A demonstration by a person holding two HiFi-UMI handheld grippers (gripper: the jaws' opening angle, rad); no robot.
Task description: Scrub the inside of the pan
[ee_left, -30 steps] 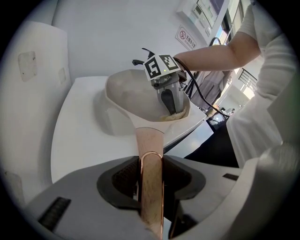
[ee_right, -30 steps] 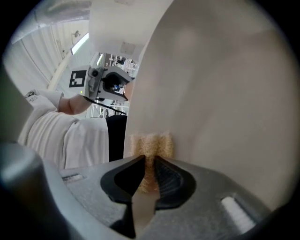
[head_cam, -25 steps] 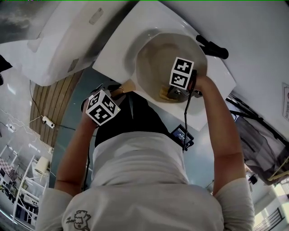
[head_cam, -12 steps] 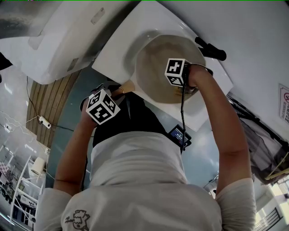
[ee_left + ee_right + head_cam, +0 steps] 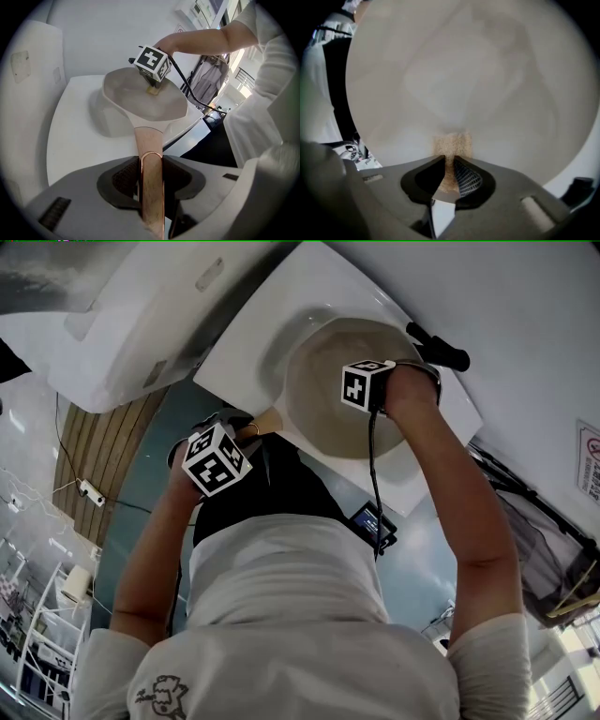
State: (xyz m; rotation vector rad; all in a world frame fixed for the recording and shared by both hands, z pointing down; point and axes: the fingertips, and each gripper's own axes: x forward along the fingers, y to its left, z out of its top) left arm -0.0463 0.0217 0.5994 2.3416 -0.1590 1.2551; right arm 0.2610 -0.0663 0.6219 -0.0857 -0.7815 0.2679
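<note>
A cream pan (image 5: pixel 323 390) stands on a white table (image 5: pixel 239 348). Its copper-pink handle (image 5: pixel 149 154) runs between the jaws of my left gripper (image 5: pixel 150 176), which is shut on it; in the head view that gripper (image 5: pixel 239 435) sits at the table's near edge. My right gripper (image 5: pixel 370 390) reaches down into the pan and is shut on a tan sponge (image 5: pixel 451 146). The sponge (image 5: pixel 153 89) presses on the pan's inside (image 5: pixel 459 79). In the head view the sponge is hidden under the marker cube.
A black handle-like object (image 5: pixel 439 343) lies on the table just past the pan. A large white unit (image 5: pixel 112 324) stands left of the table. A cable (image 5: pixel 375 474) hangs from the right gripper. Grey fabric on a rack (image 5: pixel 534 521) is at the right.
My right gripper has slid the sponge across the pan's inside, from the near rim toward the far side. The left gripper and the pan have stayed put.
</note>
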